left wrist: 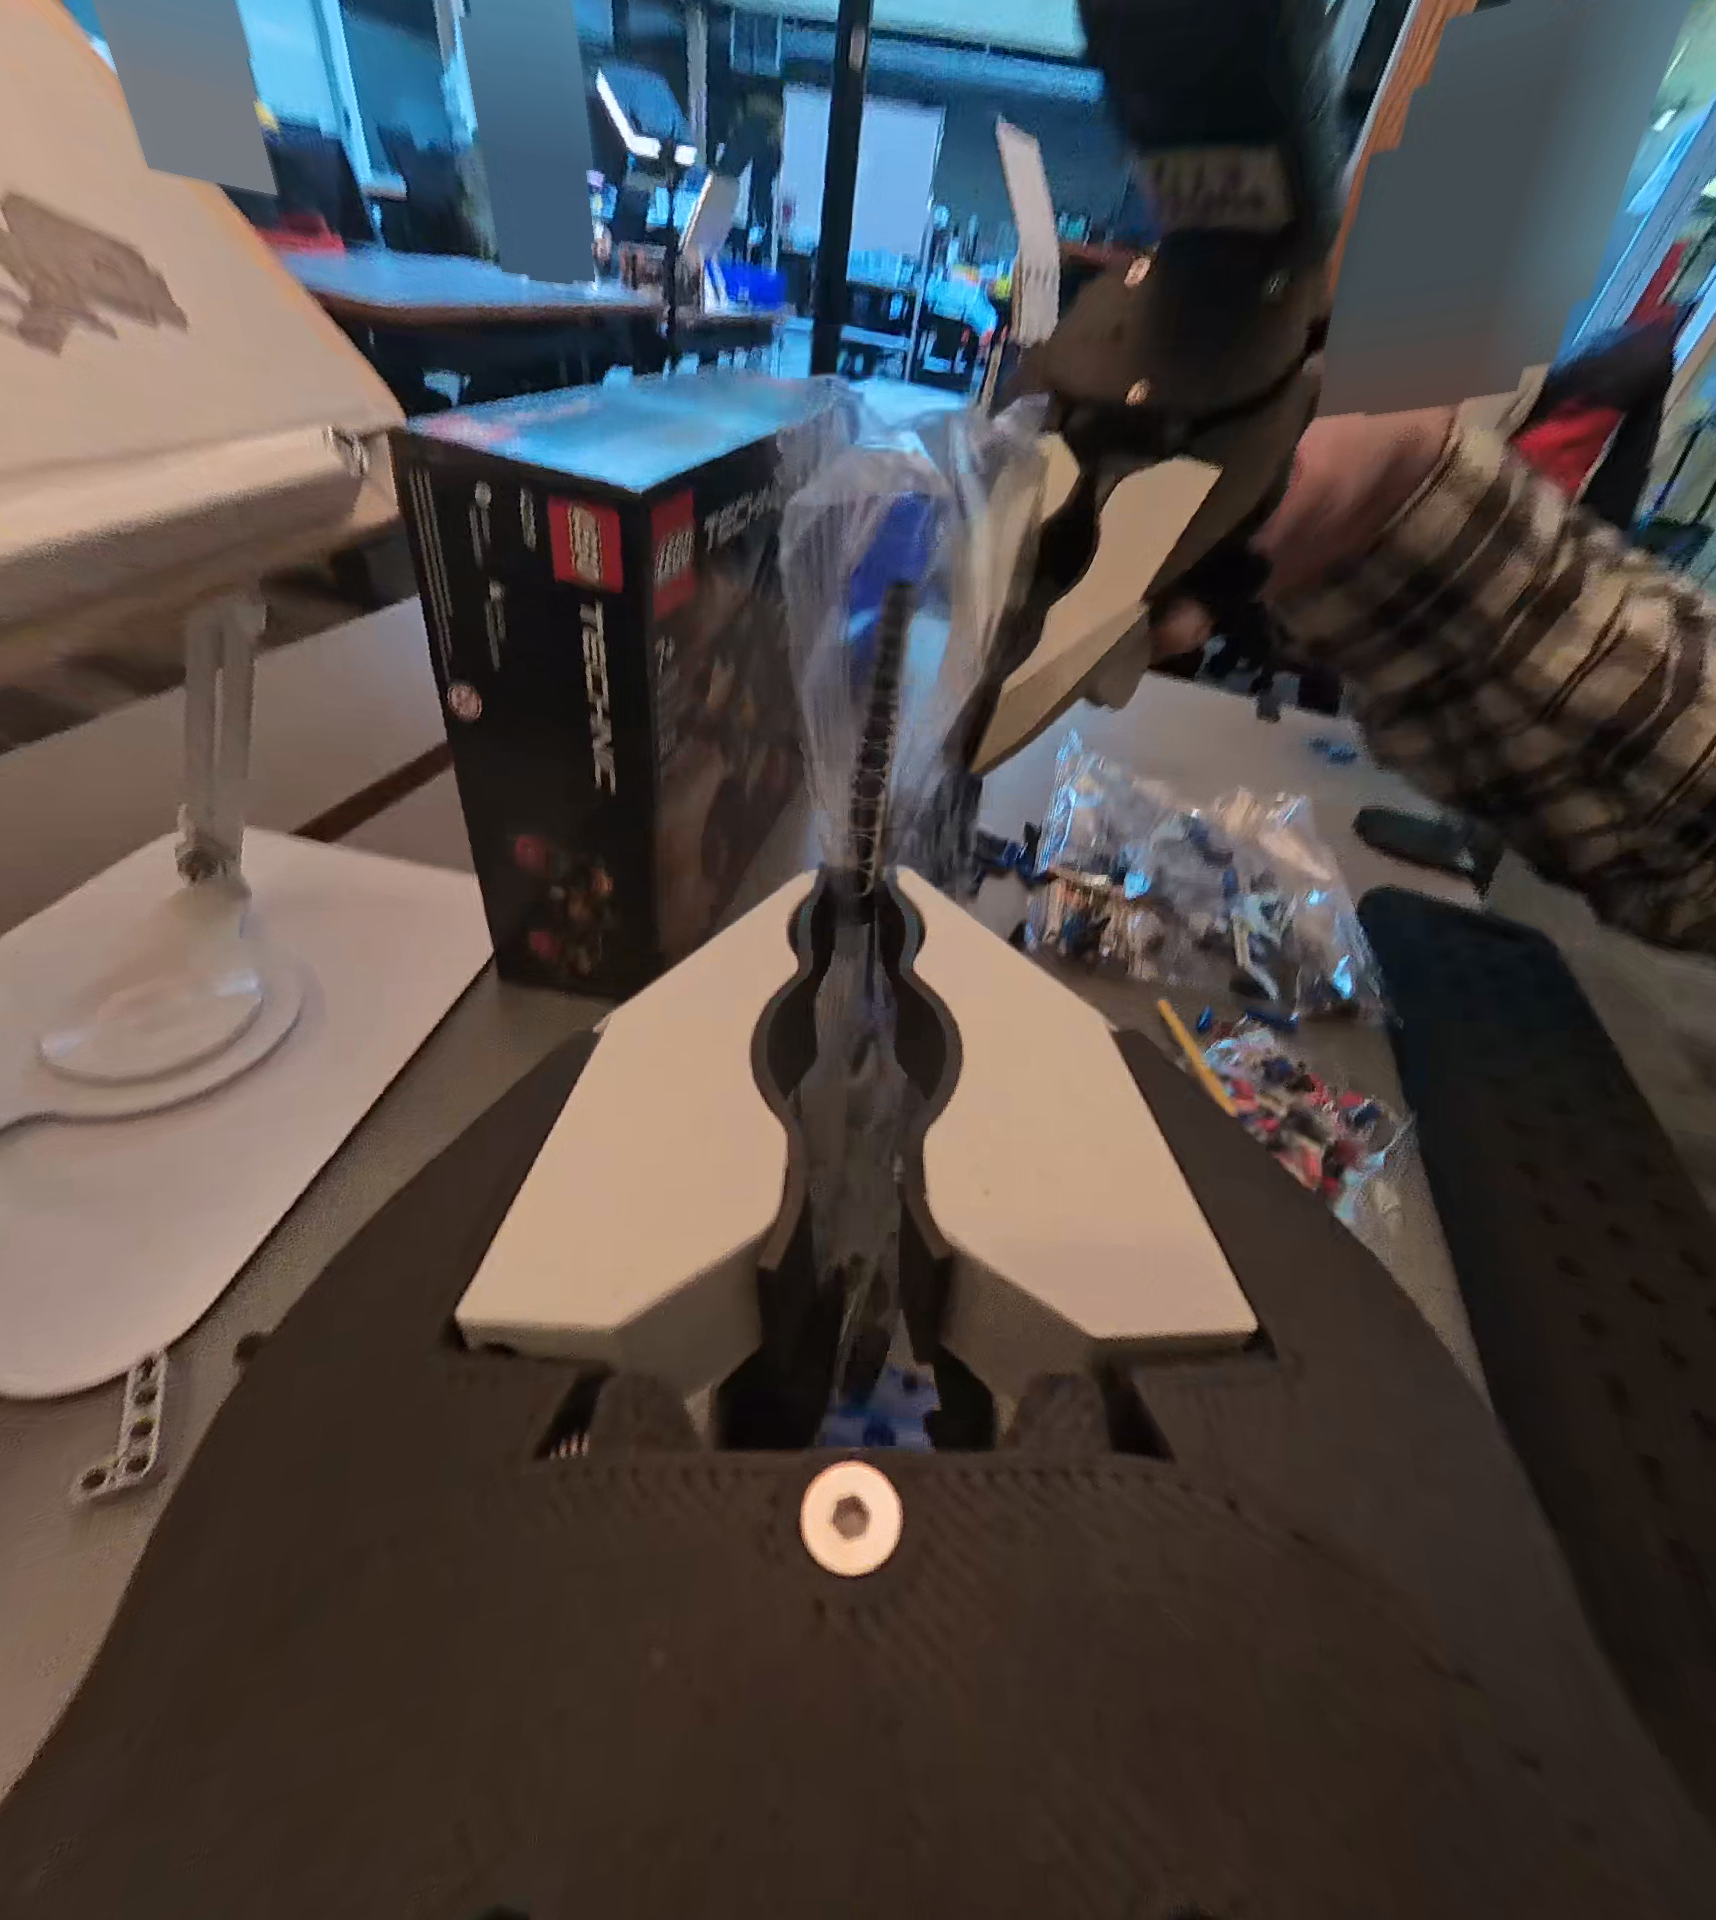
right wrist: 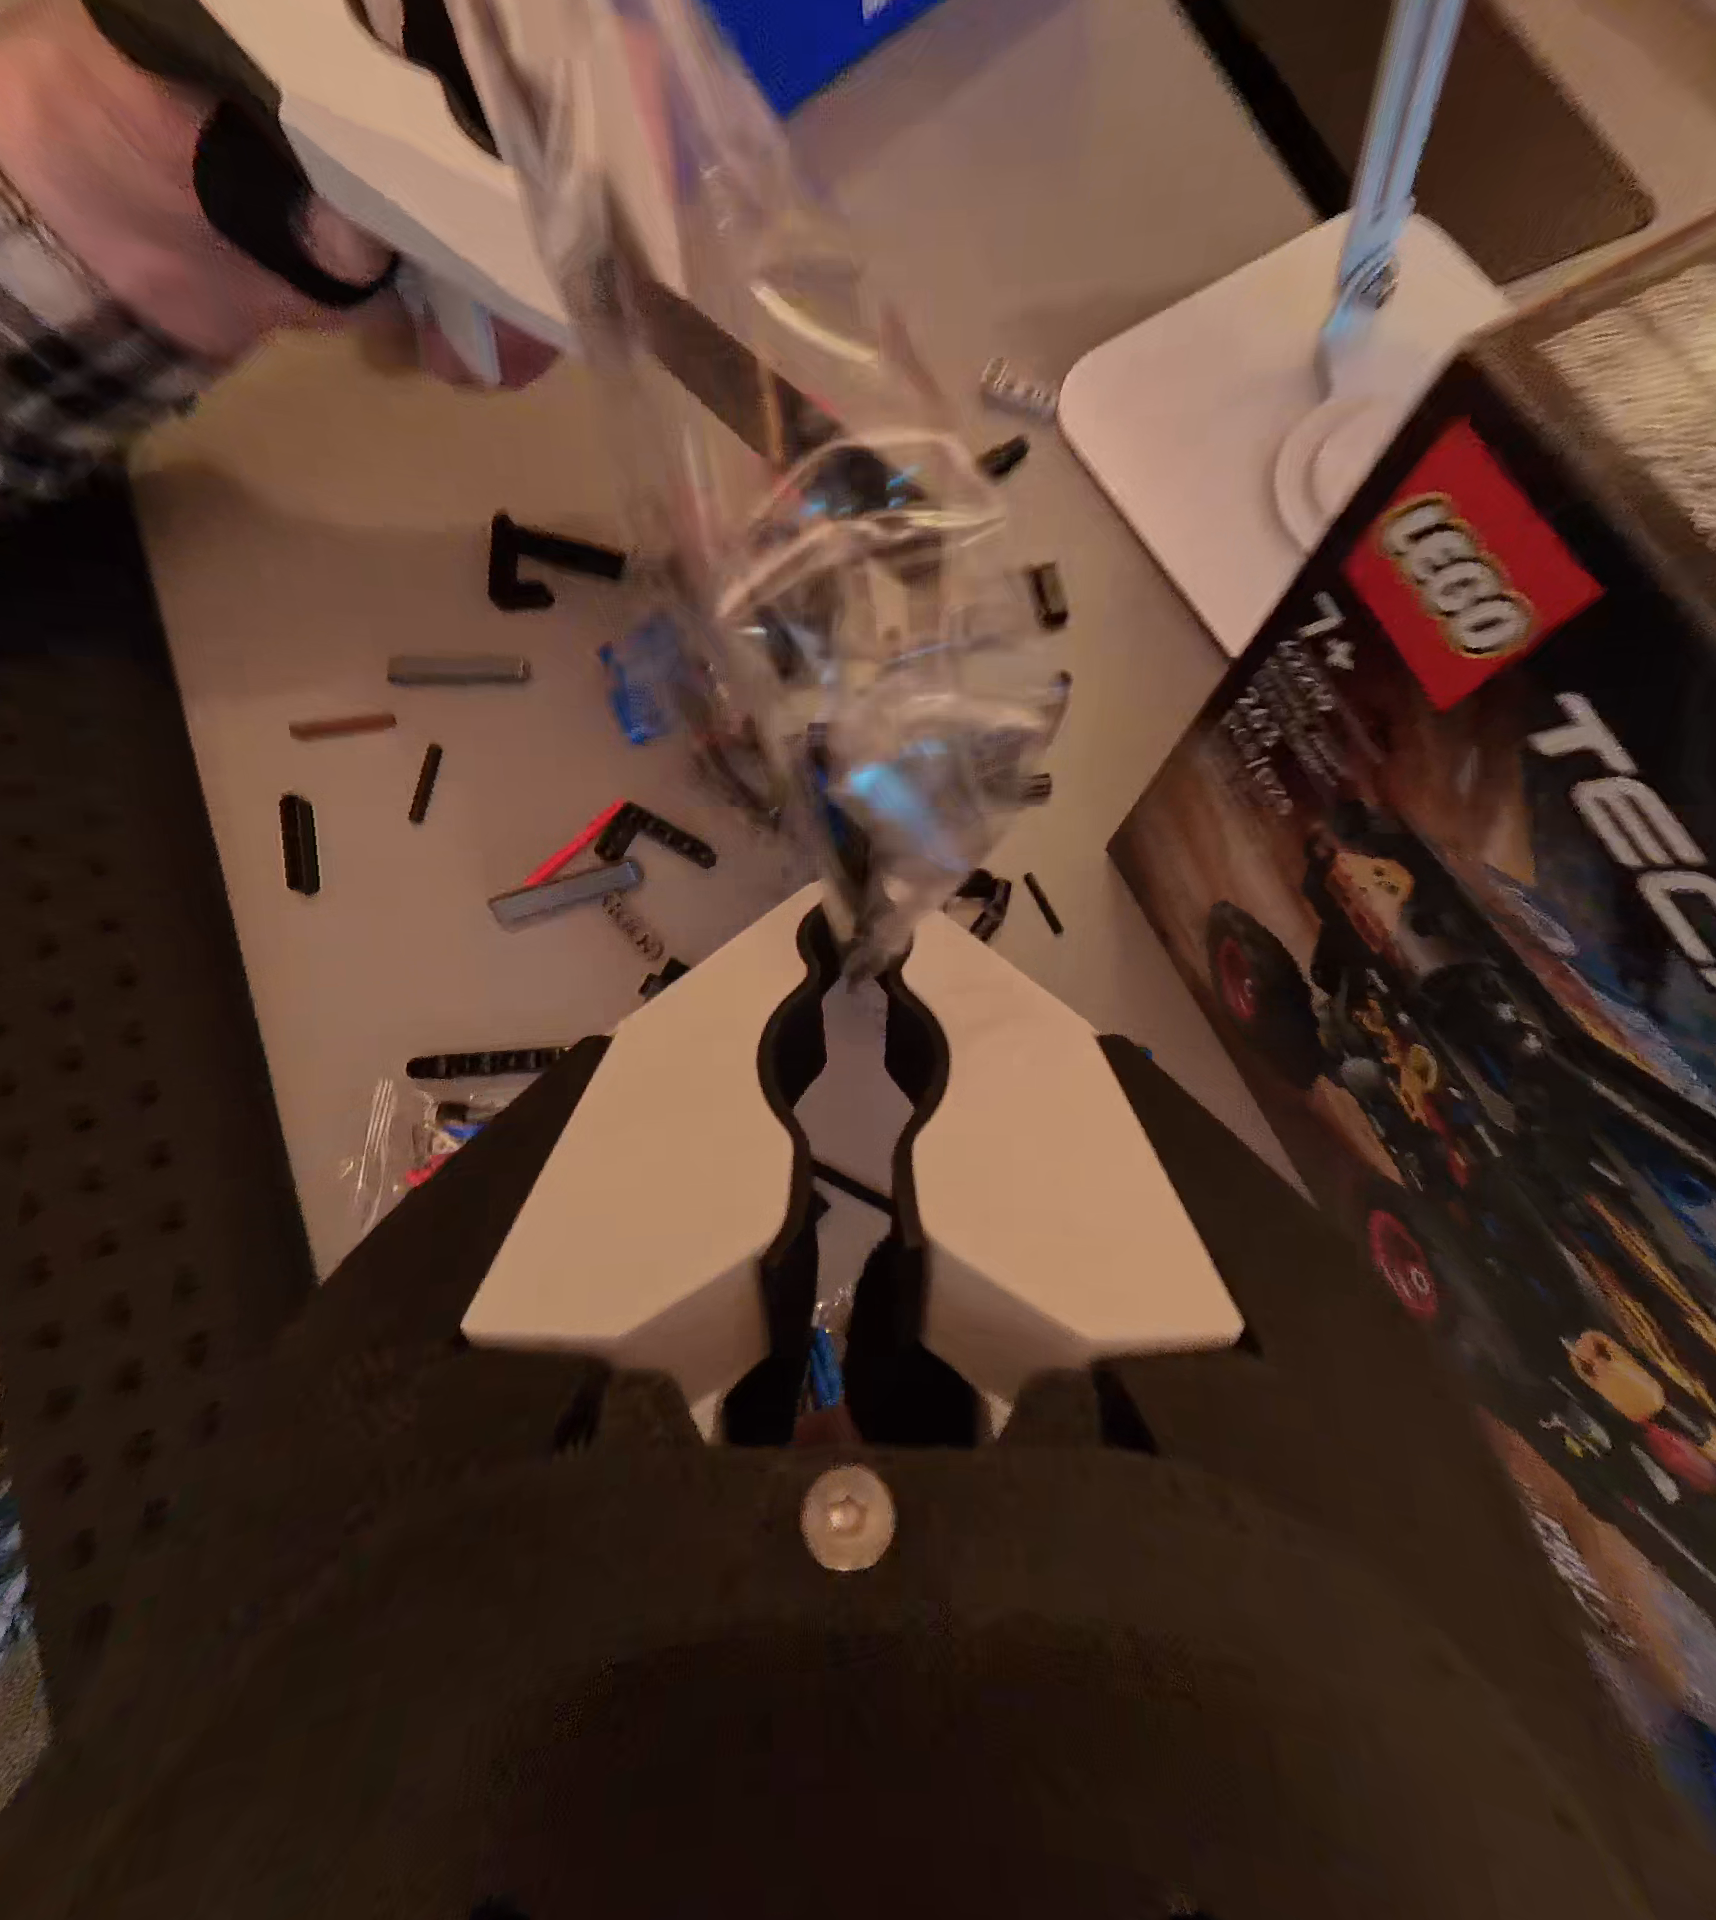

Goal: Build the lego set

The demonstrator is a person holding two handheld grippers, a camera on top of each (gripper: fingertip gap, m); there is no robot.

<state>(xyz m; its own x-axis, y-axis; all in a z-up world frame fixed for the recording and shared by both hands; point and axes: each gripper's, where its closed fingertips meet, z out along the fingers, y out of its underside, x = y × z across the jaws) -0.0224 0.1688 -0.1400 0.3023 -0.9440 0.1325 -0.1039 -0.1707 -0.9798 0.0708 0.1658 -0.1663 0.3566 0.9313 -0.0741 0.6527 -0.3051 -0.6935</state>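
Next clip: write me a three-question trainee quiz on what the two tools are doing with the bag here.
1. True or false: both the left tool and the right tool are shut on the same clear plastic bag.
2. Where do loose black and grey pieces lie? A) on the table under the bag, B) on top of the set box, C) on the white stand base.
3. Fill in: beside the box, other part bags on the table look ______ (sealed / emptied).

Key: 1 true; 2 A; 3 sealed.
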